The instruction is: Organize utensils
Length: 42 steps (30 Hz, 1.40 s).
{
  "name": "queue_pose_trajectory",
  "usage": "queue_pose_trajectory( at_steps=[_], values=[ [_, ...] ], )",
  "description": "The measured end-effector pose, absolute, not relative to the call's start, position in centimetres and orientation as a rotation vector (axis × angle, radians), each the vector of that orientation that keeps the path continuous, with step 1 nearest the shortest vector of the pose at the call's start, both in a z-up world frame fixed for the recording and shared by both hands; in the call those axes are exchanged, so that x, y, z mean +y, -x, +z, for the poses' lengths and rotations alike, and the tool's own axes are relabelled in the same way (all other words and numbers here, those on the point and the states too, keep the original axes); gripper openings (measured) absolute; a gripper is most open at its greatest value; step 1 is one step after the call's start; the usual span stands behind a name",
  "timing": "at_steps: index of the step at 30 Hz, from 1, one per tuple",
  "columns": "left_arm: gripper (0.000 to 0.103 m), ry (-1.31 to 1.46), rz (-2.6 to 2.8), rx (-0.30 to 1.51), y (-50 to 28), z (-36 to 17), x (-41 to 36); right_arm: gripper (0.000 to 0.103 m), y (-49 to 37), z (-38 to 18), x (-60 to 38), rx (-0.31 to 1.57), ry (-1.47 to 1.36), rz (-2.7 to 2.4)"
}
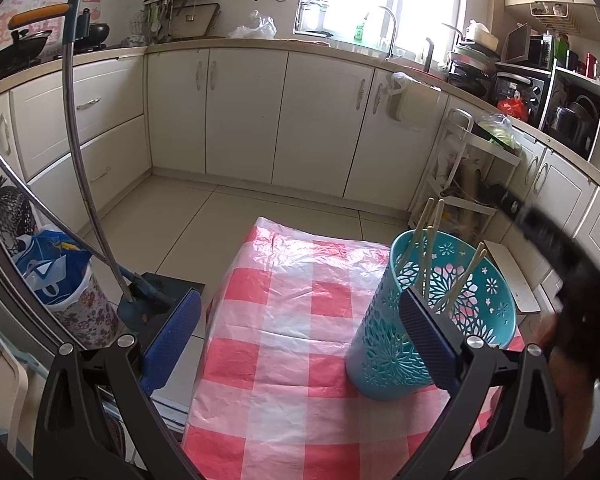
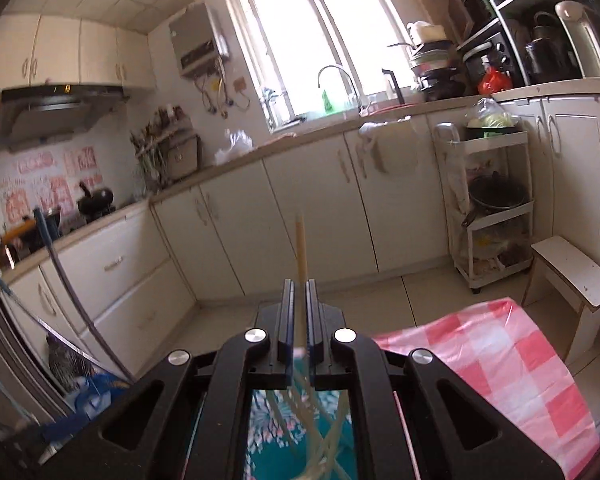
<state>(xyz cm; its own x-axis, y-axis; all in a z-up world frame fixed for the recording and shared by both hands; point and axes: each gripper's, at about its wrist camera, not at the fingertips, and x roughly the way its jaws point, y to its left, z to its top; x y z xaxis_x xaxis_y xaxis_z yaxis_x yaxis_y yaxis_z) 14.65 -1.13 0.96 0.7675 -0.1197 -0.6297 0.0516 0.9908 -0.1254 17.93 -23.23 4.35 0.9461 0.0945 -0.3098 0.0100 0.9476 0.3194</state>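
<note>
A teal cut-out utensil holder [image 1: 432,312] stands on the table with the red-and-white checked cloth [image 1: 292,360]. Several pale chopsticks [image 1: 428,236] lean inside it. My left gripper [image 1: 300,332] is open, with blue pads spread wide. Its right finger [image 1: 428,340] is in front of the holder's near wall, and nothing is between the fingers. My right gripper [image 2: 299,284] is shut on one pale chopstick [image 2: 300,248] that sticks up past its fingertips. The holder [image 2: 300,432] lies right below it. In the left wrist view the right gripper [image 1: 500,200] is a dark blur above the holder.
Long mop and broom handles [image 1: 76,160] lean at the left beside a floral bin with blue bags [image 1: 56,272]. A white stool [image 2: 572,272] and a white rolling cart [image 2: 488,200] stand beyond the table's right side. Cream kitchen cabinets [image 1: 252,112] line the far walls.
</note>
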Motion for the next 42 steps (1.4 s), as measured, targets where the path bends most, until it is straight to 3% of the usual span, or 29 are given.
queue_pose_trajectory(
  at_steps=[4, 6, 15, 19, 26, 42],
  values=[
    [0.095, 0.105, -0.089, 0.692, -14.6, 0.9, -1.1, 0.024, -16.6, 2.9, -22.8, 0.382, -0.274, 0.073],
    [0.095, 0.098, -0.086, 0.691, -14.5, 0.9, -1.3, 0.026, -15.2, 2.7, -22.8, 0.413, -0.271, 0.081],
    [0.095, 0.041, -0.1, 0.686, -14.0, 0.8, -3.1, 0.06, -9.1, 1.1, -25.5, 0.526, -0.375, -0.025],
    [0.095, 0.018, -0.112, 0.677, -13.2, 0.9, -4.2, 0.061, -8.5, 0.8, -25.7, 0.602, -0.383, -0.065],
    [0.095, -0.067, -0.08, 0.677, -11.3, 1.7, -5.9, 0.066, -6.6, 2.7, -24.8, 0.572, -0.381, -0.044],
    [0.095, -0.037, -0.054, 0.705, -0.1, 7.6, -4.3, 0.077, 1.2, 5.6, -23.1, 0.672, -0.38, -0.004]
  ],
)
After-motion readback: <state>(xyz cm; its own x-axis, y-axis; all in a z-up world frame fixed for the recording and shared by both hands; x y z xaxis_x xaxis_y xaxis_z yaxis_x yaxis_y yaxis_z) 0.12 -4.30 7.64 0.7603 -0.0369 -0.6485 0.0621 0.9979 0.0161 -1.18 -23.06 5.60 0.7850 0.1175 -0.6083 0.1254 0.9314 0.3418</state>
